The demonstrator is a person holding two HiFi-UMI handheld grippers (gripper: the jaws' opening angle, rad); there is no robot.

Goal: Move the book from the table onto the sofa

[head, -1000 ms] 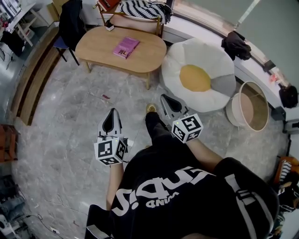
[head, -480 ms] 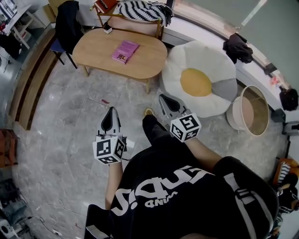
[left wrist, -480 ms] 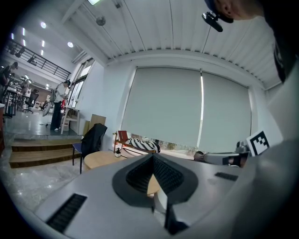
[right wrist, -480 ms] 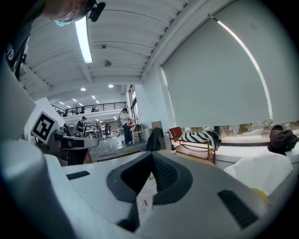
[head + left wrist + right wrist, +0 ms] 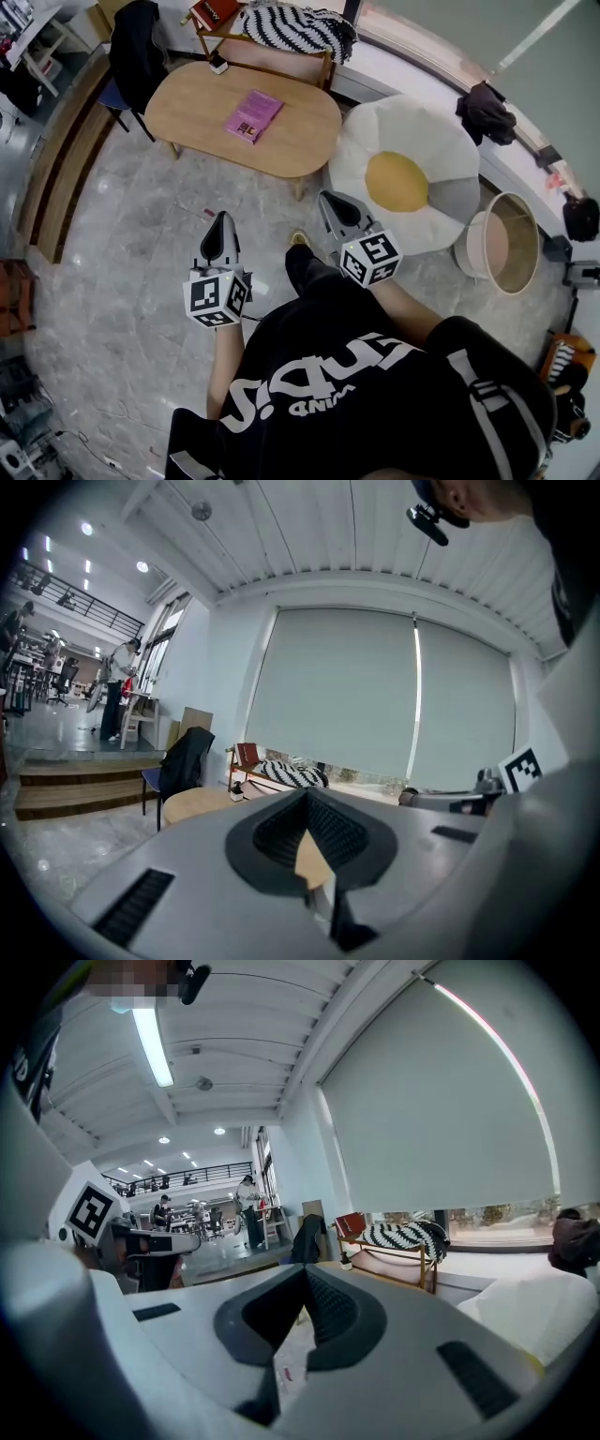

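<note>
A pink book (image 5: 254, 116) lies flat on the oval wooden table (image 5: 197, 98) at the top of the head view. Behind the table stands a wooden-framed sofa (image 5: 281, 56) with a black-and-white striped cushion (image 5: 298, 28). My left gripper (image 5: 221, 225) and right gripper (image 5: 330, 199) are both shut and empty, held out over the marble floor, well short of the table. In the left gripper view the table (image 5: 192, 803) and the sofa (image 5: 272, 775) show beyond the closed jaws. The right gripper view shows the sofa (image 5: 398, 1246) ahead.
A white and yellow egg-shaped beanbag (image 5: 408, 169) lies right of the table. A round basket (image 5: 511, 239) stands further right. A dark jacket hangs on a chair (image 5: 131, 47) at the table's left end. Wooden steps (image 5: 56, 159) run along the left. A small object (image 5: 217, 64) sits on the table's far edge.
The table, the book and the beanbag have slid down and nearer in the head view as the person walks towards them. Both grippers stay shut in the same pose.
</note>
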